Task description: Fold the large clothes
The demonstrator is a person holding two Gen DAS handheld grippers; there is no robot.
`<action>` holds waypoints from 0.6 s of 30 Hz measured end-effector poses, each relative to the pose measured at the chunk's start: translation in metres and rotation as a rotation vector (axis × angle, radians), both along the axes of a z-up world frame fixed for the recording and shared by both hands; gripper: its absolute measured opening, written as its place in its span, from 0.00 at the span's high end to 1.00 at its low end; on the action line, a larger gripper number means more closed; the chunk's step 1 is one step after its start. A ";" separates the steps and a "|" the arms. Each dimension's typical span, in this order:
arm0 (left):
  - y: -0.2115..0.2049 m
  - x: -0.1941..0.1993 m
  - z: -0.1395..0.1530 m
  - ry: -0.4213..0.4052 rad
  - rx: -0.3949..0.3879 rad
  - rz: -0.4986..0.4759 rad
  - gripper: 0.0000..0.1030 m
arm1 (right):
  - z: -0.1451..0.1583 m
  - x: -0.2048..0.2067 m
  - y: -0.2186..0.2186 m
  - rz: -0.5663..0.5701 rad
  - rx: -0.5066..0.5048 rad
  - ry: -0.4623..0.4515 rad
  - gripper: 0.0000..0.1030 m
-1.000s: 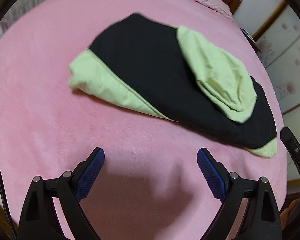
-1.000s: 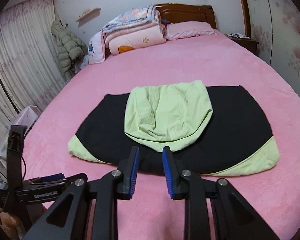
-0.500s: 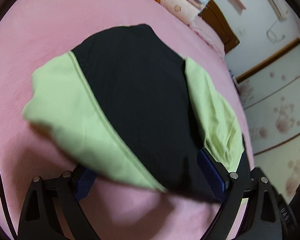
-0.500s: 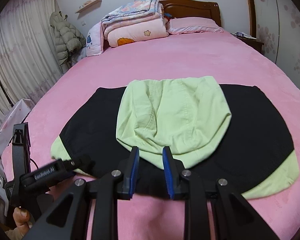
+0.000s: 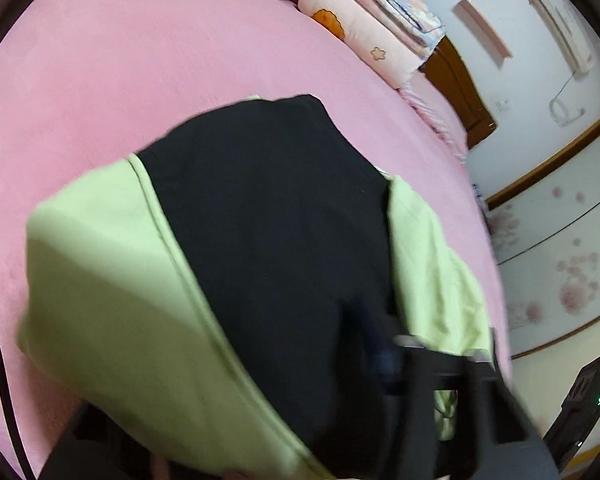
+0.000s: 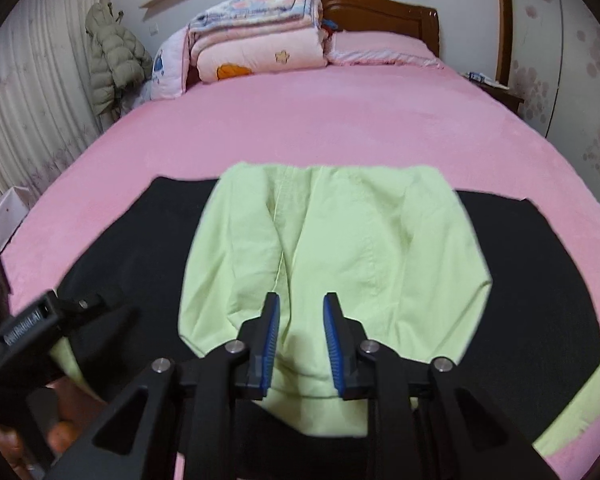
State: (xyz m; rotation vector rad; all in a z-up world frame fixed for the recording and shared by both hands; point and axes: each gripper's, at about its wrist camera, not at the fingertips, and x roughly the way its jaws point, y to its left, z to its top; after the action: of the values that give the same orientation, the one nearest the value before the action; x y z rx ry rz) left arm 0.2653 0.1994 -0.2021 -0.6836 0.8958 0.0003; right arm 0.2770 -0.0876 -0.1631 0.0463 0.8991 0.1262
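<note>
Risk: my left gripper [image 5: 384, 344], fingers' state unreadable, may drag the folded black-and-lime-green cotton garment [image 6: 340, 256] | right gripper [image 6: 300, 336] fingers slightly apart, may snag lime hood.

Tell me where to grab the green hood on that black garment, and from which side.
Pinch the hood at its rounded near edge, coming in low from the foot of the bed. That edge lies loose on the black garment, directly ahead of the right gripper, whose jaws stand slightly apart.
</note>
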 end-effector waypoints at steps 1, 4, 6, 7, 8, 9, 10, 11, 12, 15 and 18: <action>-0.002 0.001 0.003 -0.008 0.023 -0.011 0.80 | -0.007 0.002 0.001 0.000 -0.009 0.021 0.90; -0.020 0.000 0.021 -0.072 0.150 -0.049 0.91 | -0.027 0.000 0.005 0.017 -0.024 0.062 0.94; -0.034 -0.001 0.038 -0.127 0.211 -0.074 0.93 | -0.032 -0.005 0.005 0.022 -0.032 0.054 0.94; -0.040 -0.001 0.046 -0.158 0.225 -0.087 0.94 | -0.034 -0.006 0.005 0.021 -0.024 0.053 0.94; -0.047 -0.002 0.055 -0.190 0.236 -0.104 0.94 | -0.035 -0.006 0.002 0.016 -0.006 0.053 0.94; -0.061 -0.002 0.069 -0.235 0.260 -0.138 0.94 | -0.035 -0.007 -0.001 0.011 0.014 0.052 0.94; -0.073 -0.001 0.080 -0.269 0.278 -0.167 0.95 | -0.036 -0.008 -0.005 0.004 0.044 0.051 0.94; -0.082 -0.001 0.086 -0.292 0.287 -0.189 0.95 | -0.036 -0.008 -0.009 0.000 0.062 0.050 0.94; -0.098 0.000 0.097 -0.332 0.298 -0.227 0.95 | -0.037 -0.009 -0.013 -0.008 0.085 0.048 0.94; -0.140 0.000 0.117 -0.419 0.326 -0.330 0.95 | -0.036 -0.016 -0.029 -0.038 0.184 0.038 0.94; -0.182 -0.005 0.132 -0.499 0.334 -0.442 0.95 | -0.034 -0.025 -0.052 -0.065 0.302 0.039 0.94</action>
State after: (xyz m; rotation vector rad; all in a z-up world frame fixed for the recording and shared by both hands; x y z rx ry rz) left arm 0.2601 0.0169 -0.0702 -0.1465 0.5288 -0.3917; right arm 0.2521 -0.1396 -0.1967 0.3599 0.9106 0.2006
